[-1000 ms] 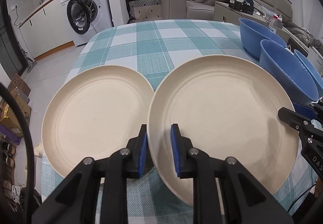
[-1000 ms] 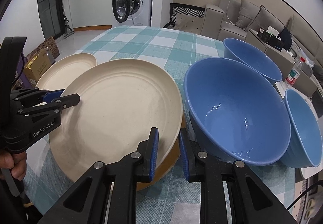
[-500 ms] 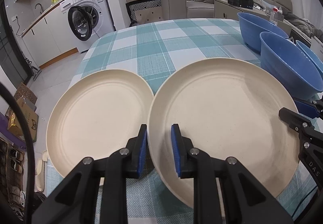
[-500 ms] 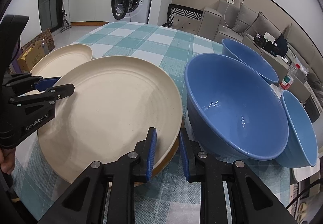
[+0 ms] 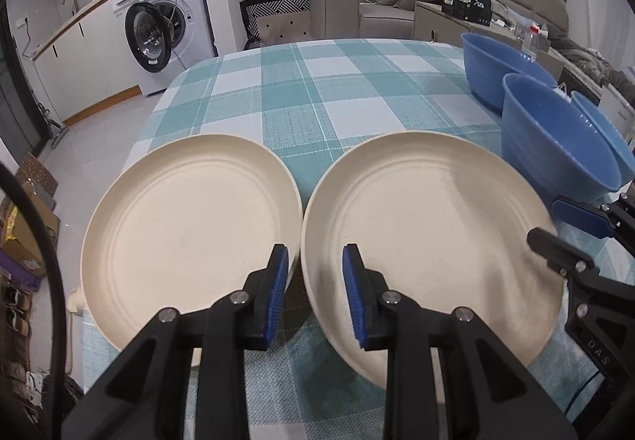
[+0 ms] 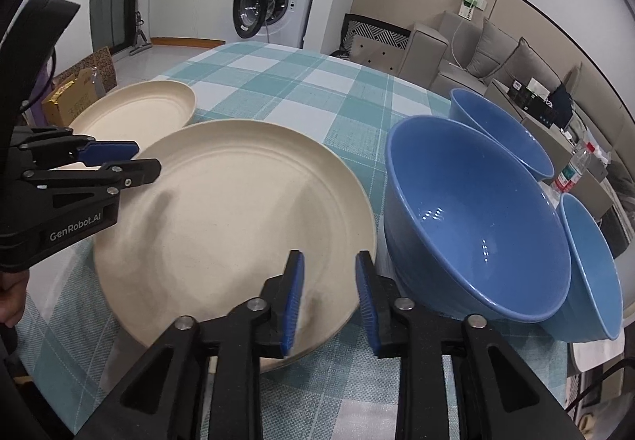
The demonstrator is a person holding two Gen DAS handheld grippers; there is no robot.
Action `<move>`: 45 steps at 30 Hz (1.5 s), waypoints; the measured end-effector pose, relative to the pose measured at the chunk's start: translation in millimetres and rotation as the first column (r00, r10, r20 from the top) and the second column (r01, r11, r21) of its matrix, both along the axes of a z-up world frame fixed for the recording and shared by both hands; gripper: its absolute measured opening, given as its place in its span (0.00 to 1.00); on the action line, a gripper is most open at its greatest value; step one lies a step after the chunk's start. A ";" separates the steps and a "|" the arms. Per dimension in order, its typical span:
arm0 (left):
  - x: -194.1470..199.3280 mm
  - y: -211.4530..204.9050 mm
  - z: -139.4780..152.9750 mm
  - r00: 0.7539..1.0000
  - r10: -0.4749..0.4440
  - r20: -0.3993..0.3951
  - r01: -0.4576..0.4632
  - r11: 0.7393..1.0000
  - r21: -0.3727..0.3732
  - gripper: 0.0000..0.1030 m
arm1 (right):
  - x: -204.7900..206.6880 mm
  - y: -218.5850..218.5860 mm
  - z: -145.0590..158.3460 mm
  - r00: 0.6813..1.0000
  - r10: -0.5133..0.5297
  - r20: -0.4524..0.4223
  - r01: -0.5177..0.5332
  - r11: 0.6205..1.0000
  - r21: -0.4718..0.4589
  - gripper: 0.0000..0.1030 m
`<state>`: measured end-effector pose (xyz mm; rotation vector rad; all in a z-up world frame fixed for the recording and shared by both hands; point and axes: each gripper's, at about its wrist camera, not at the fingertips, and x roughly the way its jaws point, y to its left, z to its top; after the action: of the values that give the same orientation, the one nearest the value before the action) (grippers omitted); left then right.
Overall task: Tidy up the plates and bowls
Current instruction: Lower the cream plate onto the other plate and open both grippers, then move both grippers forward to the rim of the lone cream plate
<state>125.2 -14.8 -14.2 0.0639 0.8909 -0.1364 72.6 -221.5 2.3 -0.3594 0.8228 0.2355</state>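
Note:
Two cream plates lie side by side on the checked tablecloth: the left plate point(image 5: 190, 225) and the right plate point(image 5: 428, 241), which also shows in the right wrist view point(image 6: 234, 218). Three blue bowls stand to the right; the nearest bowl point(image 6: 472, 218) is largest in view. My left gripper point(image 5: 313, 293) is open, its jaws straddling the near left rim of the right plate. My right gripper point(image 6: 329, 297) is open, its jaws straddling that plate's near right rim, beside the bowl.
The left plate point(image 6: 135, 110) overhangs the table's left edge. Two more bowls point(image 6: 504, 130) point(image 6: 591, 261) sit at the right edge. The far half of the tablecloth point(image 5: 341, 83) holds nothing. A washing machine point(image 5: 166, 31) and sofa stand beyond.
Both grippers have opened wider around the right plate's rim and drawn back slightly. The plate sits lower and flatter on the table than before.

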 end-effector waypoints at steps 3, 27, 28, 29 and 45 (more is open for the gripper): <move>-3.9 3.5 8.9 1.000 -0.001 0.017 0.001 1.000 -0.011 0.35 | -3.8 2.8 9.4 1.000 0.024 0.017 -0.025 1.000 0.010 0.46; -26.5 75.8 66.9 0.981 0.149 0.122 -0.129 0.979 -0.157 1.00 | 8.2 -3.5 98.9 0.990 0.087 0.111 -0.113 0.959 0.262 0.99; -27.2 78.6 67.9 0.980 0.156 0.125 -0.135 0.978 -0.158 1.00 | 9.9 -3.3 101.3 0.990 0.086 0.108 -0.112 0.956 0.271 0.99; -28.0 81.6 69.1 0.979 0.162 0.127 -0.140 0.977 -0.162 1.00 | 11.3 -3.2 102.7 0.990 0.086 0.107 -0.113 0.954 0.277 0.99; -32.9 121.1 71.8 0.958 0.251 0.140 -0.224 0.957 -0.185 1.00 | 26.1 26.9 123.7 0.983 0.125 0.133 -0.160 0.938 0.308 0.99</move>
<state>92.2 106.3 57.7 -0.1871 0.7156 0.0201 98.7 -194.6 126.0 -0.1267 0.6356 0.4739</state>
